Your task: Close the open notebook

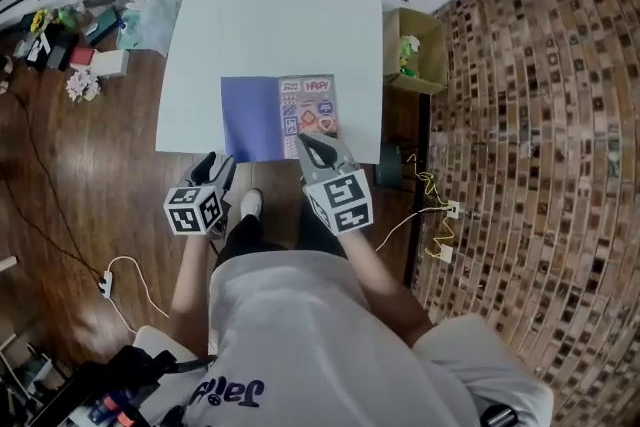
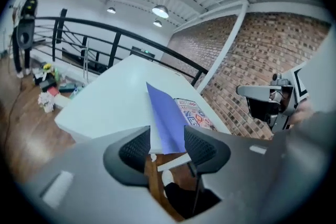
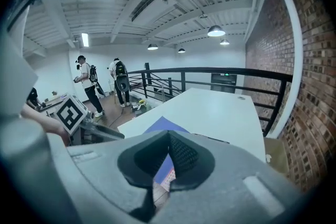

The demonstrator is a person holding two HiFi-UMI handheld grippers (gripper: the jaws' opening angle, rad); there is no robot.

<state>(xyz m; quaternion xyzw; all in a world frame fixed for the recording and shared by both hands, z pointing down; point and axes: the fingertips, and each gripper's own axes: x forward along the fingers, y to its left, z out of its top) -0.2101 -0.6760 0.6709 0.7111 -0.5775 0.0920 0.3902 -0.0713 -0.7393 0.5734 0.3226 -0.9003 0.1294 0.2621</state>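
The open notebook point(image 1: 278, 117) lies flat at the six o'clock edge of the white table point(image 1: 270, 5), with its blue leaf point(image 1: 250, 118) towards nine o'clock and its sticker-covered leaf point(image 1: 310, 105) towards three; the left gripper point(image 1: 217, 167) sits at the blue leaf's seven o'clock corner with its fingers wide apart and gripping nothing; the right gripper point(image 1: 313, 147) hangs over the sticker leaf's near edge, fingers closed tip to tip and empty.

The step in hand looks like the approach; to do it well, I would slip one left finger under the blue leaf's free edge, pinch lightly, and swing it over the spine towards three o'clock, while the closed right tip pins the other leaf, then clears away.

Only the head view shows both leaves whole and a cardboard box point(image 1: 415, 50) at the table's three o'clock; only the right gripper view shows two people point(image 3: 102, 86) by the railing.
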